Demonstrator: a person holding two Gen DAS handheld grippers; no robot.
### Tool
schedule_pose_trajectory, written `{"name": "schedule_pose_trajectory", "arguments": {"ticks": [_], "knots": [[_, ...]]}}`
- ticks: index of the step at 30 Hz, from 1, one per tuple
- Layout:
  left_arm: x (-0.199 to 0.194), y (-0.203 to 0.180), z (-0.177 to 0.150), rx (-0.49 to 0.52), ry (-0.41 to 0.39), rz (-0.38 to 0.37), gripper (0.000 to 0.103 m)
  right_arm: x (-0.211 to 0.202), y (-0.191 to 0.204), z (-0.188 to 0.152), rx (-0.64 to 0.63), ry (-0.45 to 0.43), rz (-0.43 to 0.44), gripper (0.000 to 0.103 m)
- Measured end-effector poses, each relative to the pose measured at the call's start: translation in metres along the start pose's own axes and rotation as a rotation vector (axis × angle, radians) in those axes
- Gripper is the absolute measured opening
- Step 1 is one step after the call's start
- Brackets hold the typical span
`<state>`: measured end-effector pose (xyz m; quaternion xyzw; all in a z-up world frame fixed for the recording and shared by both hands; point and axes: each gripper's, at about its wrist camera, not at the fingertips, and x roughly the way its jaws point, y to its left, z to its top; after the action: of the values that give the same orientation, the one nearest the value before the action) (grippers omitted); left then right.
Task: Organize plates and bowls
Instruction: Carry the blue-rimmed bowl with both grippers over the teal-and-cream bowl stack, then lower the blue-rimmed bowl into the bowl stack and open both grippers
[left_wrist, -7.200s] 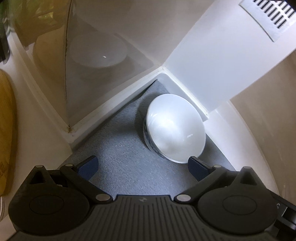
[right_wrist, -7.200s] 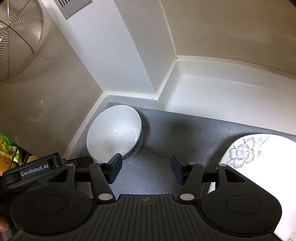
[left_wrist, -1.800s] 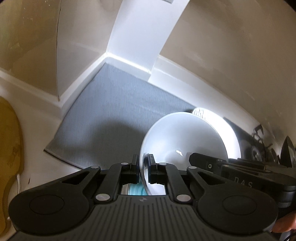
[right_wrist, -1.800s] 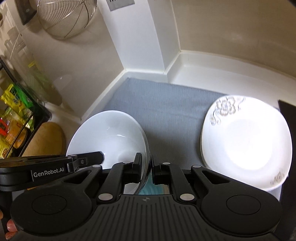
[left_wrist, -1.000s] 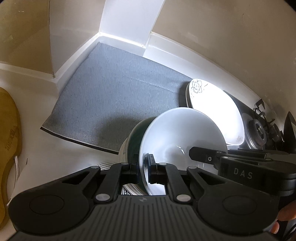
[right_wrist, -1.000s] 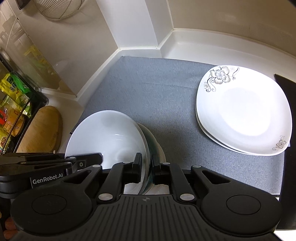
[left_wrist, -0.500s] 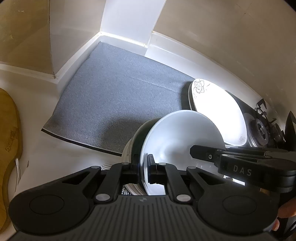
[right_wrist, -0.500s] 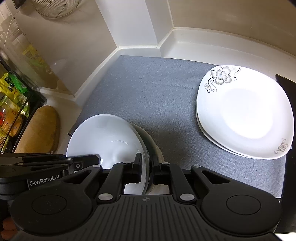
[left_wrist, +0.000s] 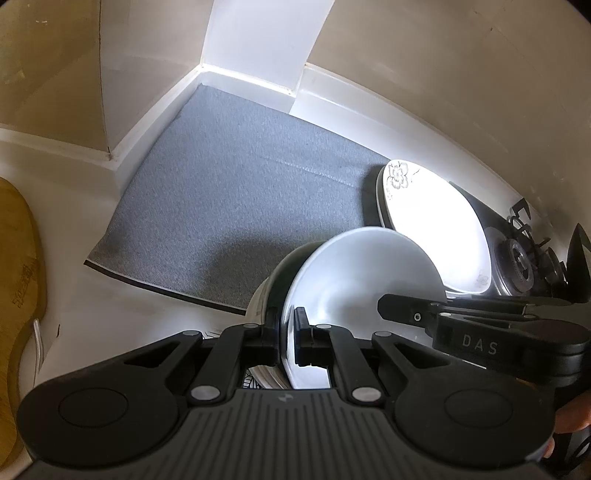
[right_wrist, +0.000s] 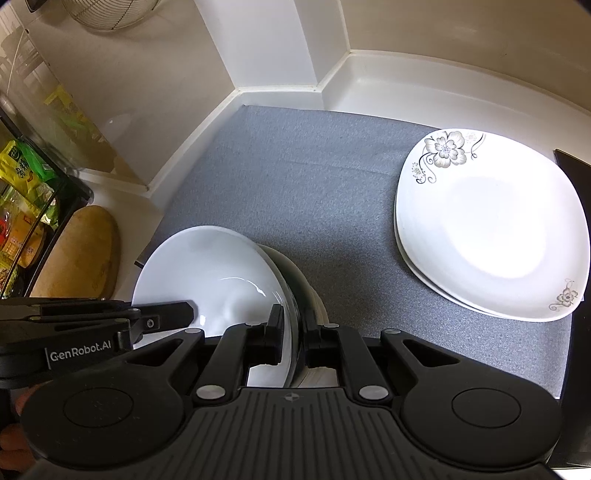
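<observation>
Left wrist view: the left gripper (left_wrist: 286, 332) has its jaws pinched narrow on the near rim of one white bowl (left_wrist: 362, 280), which is held tilted just above a stack of bowls (left_wrist: 266, 295) standing at the near edge of the grey mat (left_wrist: 236, 192). How many bowls are in that stack cannot be told from here; a dark inner wall and a pale outer wall show. Beyond the bowl lies a pile of white floral plates (left_wrist: 432, 218), two by their edges, on the right end of the mat. The right gripper (left_wrist: 391, 308) reaches in from the right onto the same bowl's rim. One wooden board (left_wrist: 18, 295) lies at the left on the white surface (left_wrist: 92, 302), and one stove burner (left_wrist: 521, 262) sits at far right.

Right wrist view: the right gripper (right_wrist: 293, 332) has its jaws closed tight on the bowl's (right_wrist: 214, 273) right rim. The left gripper (right_wrist: 184, 310) comes in from the left onto the opposite rim. The stack (right_wrist: 306, 295) shows under the bowl's right side. The two plates (right_wrist: 487, 225) rest one on the other, well apart from the bowls across bare mat (right_wrist: 314, 177). One board (right_wrist: 81, 251), one wire basket (right_wrist: 110, 14) and a rack of packets (right_wrist: 26, 192) stand at the left
</observation>
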<state>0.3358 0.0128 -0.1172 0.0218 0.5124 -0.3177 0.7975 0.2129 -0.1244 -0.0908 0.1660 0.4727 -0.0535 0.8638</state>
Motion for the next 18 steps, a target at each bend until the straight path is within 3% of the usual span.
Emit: {"name": "schedule_pose_trajectory", "arguments": {"ticks": [18], "knots": [[0.001, 0.0031, 0.007, -0.008, 0.021, -0.01, 0.007, 0.0067, -0.0046, 0.0044, 0.0, 0.033, 0.016, 0.011]]}}
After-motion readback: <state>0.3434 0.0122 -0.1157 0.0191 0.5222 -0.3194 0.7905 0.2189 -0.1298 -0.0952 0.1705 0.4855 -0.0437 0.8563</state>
